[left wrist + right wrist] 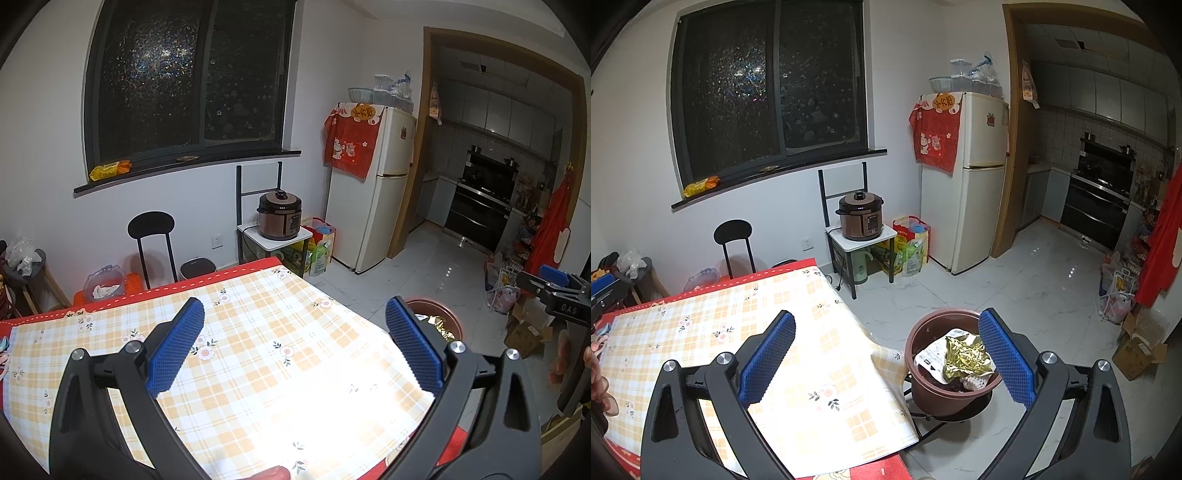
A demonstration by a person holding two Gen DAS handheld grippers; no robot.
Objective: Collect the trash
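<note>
Landmark: the table with the yellow-and-white checked floral cloth (713, 332) over a red underlayer.
Left gripper (294, 343): above the table's cloth, its blue-padded jaws spread wide with nothing between them.
Table top: bare cloth under both grippers; a bright glare washes out its near edge in the left wrist view.
Right gripper (886, 352): over the table's right corner, jaws spread wide and holding nothing; one finger hangs above the cloth, the other above the bin.
Trash bin: a round brown plastic bin (951, 397) just beside the table's right edge, standing on a black frame on the white tiled floor.
Trash: a crumpled gold foil wrapper (964, 358) and a white printed wrapper (932, 356) lie inside the bin, at its rim.
Beyond the table: a brown pressure cooker (861, 216) on a small white stand, then a cream fridge (971, 199) with a red cloth draped over it.
</note>
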